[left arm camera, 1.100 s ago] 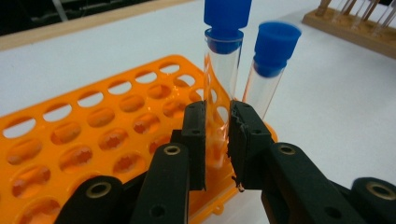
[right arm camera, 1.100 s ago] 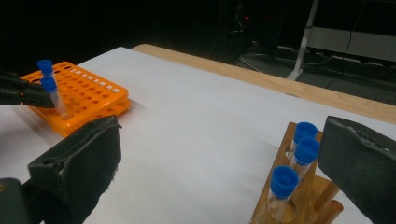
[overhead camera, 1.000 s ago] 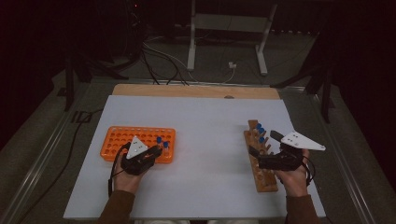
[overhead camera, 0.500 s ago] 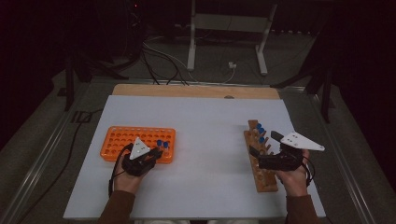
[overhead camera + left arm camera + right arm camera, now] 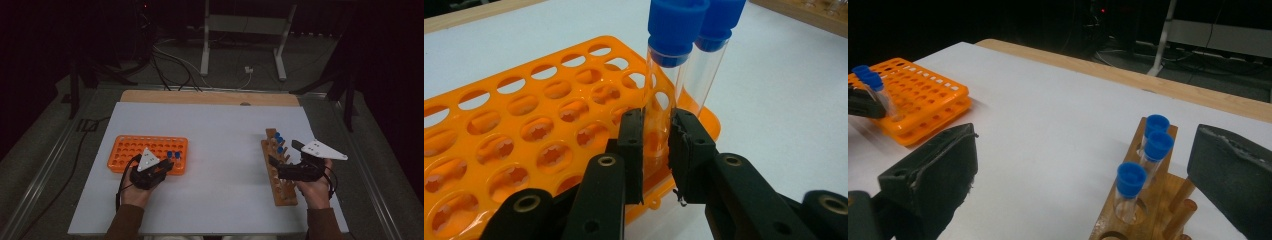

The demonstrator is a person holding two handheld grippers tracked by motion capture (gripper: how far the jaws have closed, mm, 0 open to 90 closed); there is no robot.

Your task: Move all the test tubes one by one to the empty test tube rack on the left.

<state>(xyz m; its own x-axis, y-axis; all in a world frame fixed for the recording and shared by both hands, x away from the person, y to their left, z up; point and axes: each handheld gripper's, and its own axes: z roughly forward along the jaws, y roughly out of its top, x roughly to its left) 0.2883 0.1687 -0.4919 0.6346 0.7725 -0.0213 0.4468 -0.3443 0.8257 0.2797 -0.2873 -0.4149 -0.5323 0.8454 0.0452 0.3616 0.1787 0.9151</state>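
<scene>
An orange tube rack (image 5: 135, 150) lies at the left of the white table. Two clear tubes with blue caps stand at its near right corner. My left gripper (image 5: 656, 145) is shut on the nearer tube (image 5: 659, 90), whose lower end sits in a rack hole; the second tube (image 5: 706, 70) stands just behind it. At the right, a wooden rack (image 5: 282, 187) holds three blue-capped tubes (image 5: 1130, 185) at its far end. My right gripper (image 5: 1088, 165) stands open beside that rack, its jaws wide apart with nothing between the pads.
Most holes of the orange rack (image 5: 524, 130) are unfilled. A wooden strip (image 5: 210, 97) runs along the table's far edge. Beyond it are dark floor, cables and a metal stand (image 5: 240, 30). White tabletop (image 5: 225, 150) separates the two racks.
</scene>
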